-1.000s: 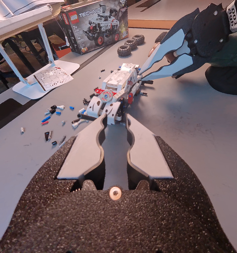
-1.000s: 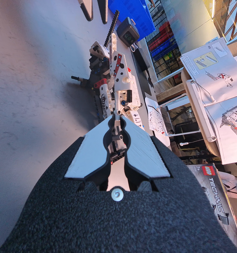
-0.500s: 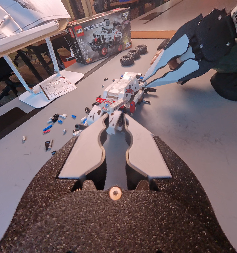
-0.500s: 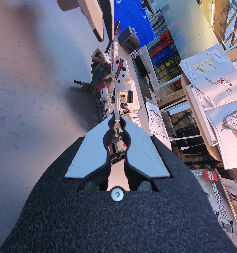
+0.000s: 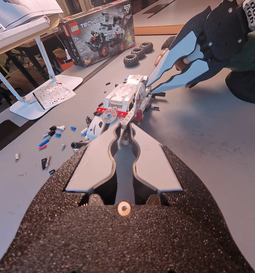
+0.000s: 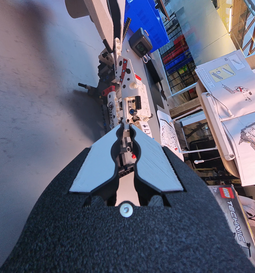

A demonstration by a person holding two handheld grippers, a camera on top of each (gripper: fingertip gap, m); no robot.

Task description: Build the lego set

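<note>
I see a grey desk under warm light, blue bins at its far end, and wire shelving beyond.

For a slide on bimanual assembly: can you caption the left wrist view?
Left gripper and right gripper pinch opposite ends of the spotted white truck body on the grey table; tyres unmounted.

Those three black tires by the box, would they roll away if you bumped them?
Probably not at first: the three black tires lie flat on the grey table. Tipped onto their treads they'd likely roll. They look rubbery, so likely grippy and unbreakable.
</note>
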